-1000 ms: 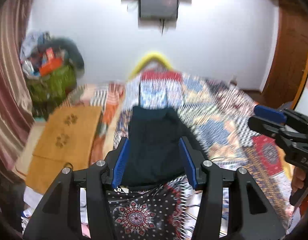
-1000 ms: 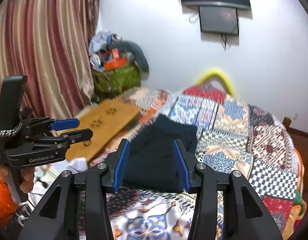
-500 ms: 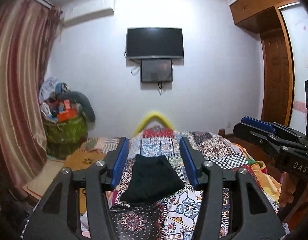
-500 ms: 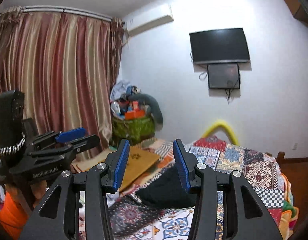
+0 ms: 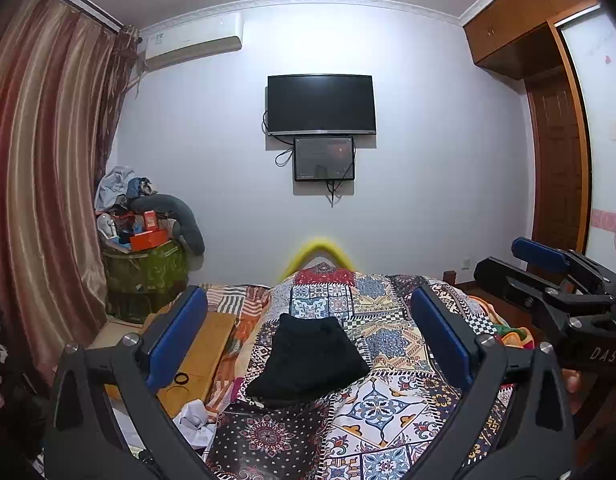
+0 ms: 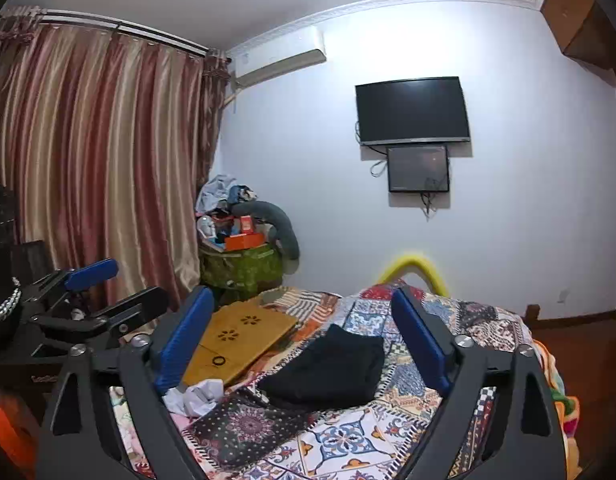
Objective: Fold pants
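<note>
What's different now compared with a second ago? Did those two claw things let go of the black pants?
Both grippers, left and right, have pulled up and back from the bed, and their jaws have opened wider. Neither holds anything. The folded black pants stayed put on the patterned bedspread.

pants point(image 5: 308, 356) | you see them black, folded into a compact stack | lying flat on the bed's patterned quilt point(image 5: 388, 400)
</note>
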Demonstrator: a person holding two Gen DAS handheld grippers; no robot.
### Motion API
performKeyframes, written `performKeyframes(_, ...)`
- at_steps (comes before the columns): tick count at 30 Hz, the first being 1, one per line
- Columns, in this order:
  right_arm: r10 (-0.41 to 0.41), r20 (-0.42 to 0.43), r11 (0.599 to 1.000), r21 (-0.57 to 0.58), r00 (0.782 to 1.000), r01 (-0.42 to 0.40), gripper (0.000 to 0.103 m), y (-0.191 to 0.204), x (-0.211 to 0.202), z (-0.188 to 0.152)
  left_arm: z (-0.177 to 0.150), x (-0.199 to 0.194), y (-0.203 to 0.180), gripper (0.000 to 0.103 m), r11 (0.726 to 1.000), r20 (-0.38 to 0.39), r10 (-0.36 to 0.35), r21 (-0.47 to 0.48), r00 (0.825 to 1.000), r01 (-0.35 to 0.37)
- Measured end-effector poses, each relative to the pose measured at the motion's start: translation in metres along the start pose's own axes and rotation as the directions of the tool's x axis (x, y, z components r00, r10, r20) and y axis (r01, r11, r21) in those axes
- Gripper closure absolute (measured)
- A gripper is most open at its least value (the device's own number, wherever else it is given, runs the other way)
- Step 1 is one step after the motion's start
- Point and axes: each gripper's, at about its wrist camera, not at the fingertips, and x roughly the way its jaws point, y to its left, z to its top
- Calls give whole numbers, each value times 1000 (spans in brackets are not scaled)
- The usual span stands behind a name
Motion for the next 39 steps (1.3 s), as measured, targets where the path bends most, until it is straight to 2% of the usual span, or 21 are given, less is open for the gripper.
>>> performKeyframes(8, -10, -5, 1000, 4, 1000, 10, 4, 0, -10, -8, -6, -3, -3, 0, 1000, -8, -15, -2, 1000, 15)
performKeyframes(39, -24, -42, 999, 25, 999, 25, 1, -8, -16, -17, -11, -1, 1, 0, 998, -14, -56, -19, 998, 56)
